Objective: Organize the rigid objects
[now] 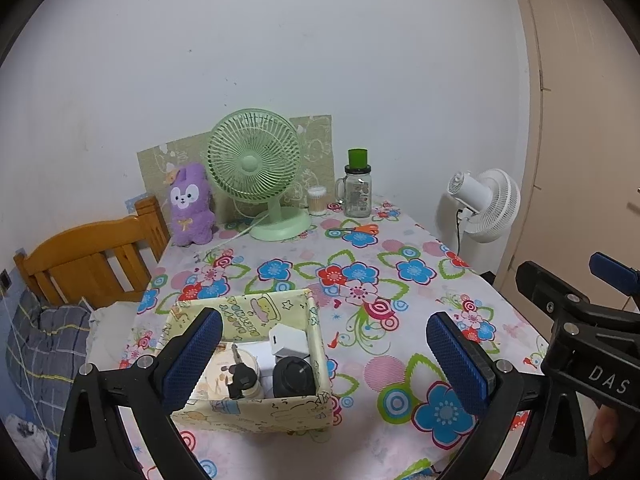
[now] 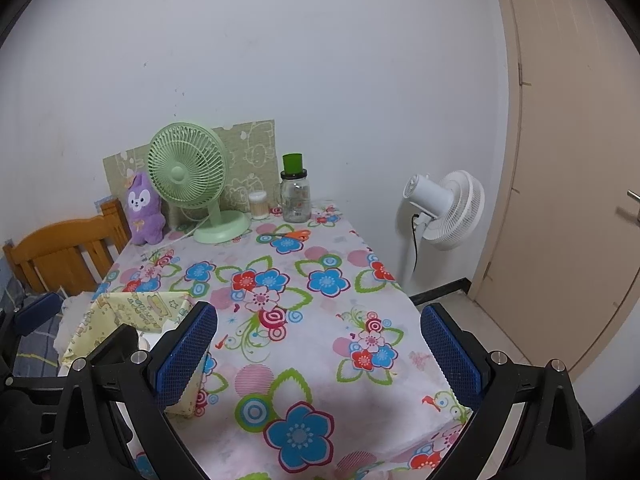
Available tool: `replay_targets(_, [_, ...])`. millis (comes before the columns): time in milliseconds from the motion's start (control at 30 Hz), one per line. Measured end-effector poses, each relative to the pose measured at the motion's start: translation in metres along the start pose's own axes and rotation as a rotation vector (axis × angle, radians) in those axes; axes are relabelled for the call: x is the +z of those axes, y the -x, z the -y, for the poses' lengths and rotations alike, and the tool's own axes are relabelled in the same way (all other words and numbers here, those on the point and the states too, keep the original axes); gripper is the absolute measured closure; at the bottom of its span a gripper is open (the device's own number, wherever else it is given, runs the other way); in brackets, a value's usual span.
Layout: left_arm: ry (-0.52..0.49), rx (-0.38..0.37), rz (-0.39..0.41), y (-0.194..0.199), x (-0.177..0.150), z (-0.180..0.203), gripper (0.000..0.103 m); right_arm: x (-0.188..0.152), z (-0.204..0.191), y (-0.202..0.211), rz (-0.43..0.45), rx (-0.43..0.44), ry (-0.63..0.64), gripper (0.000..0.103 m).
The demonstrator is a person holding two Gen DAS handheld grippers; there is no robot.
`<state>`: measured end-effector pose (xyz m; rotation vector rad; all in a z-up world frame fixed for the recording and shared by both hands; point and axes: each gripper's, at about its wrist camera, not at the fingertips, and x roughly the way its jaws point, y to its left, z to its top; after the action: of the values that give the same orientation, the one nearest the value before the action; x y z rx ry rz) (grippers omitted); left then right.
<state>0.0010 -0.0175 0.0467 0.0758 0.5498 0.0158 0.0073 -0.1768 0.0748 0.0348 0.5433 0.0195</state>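
Fabric box [image 1: 280, 412], square, holds hard items; left tool [image 1: 324, 360], right tool [image 2: 318, 354] spread, empty

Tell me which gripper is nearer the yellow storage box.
Left. The left gripper hangs open just above the yellow storage box; the right gripper, also open, is off to the box's right over the tablecloth.

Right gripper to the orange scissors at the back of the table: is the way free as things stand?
Probably yes. The right gripper is open and empty, and only bare tablecloth lies between it and the scissors. The green fan and jar stand beside them, not in the path.
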Motion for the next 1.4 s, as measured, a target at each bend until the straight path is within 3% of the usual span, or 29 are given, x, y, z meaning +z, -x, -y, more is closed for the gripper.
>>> replay_targets(1400, [0.008, -0.009, -0.001, 0.0062, -0.0067, -0.0021, 0.000, -0.0015, -0.0073, 0.0058, 0.021, 0.004, 0.024, 0.000])
